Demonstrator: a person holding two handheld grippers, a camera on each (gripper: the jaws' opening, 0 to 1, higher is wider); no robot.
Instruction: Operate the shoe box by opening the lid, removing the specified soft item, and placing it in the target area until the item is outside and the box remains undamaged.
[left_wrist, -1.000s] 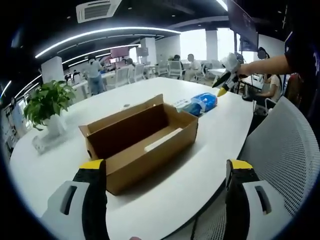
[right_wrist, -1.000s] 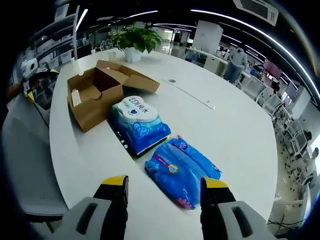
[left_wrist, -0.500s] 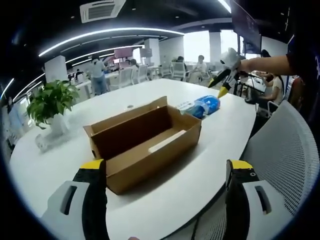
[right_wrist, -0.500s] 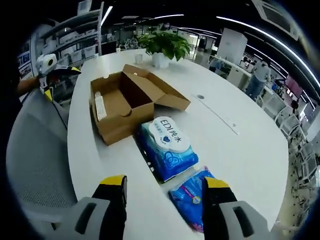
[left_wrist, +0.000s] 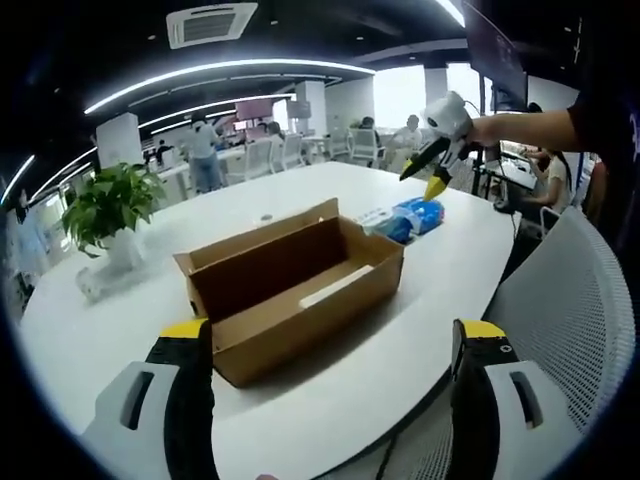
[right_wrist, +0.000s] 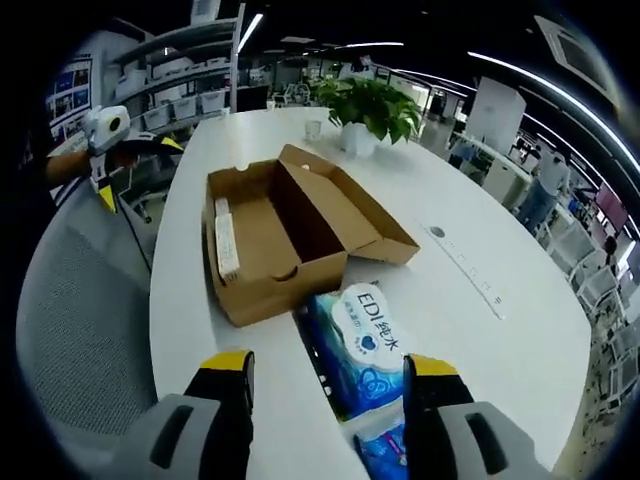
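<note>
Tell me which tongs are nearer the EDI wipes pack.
Right. The right tongs hang open just above the EDI wipes pack, which lies between their tips. The left tongs are open at the far side of the open shoe box, away from the pack.

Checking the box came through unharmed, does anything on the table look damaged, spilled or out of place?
Nothing stands out. The brown cardboard shoe box sits open on the white table, lid folded back, walls straight, with no tears visible. The blue wipes pack lies outside beside it. Both claws are open, holding nothing.
</note>
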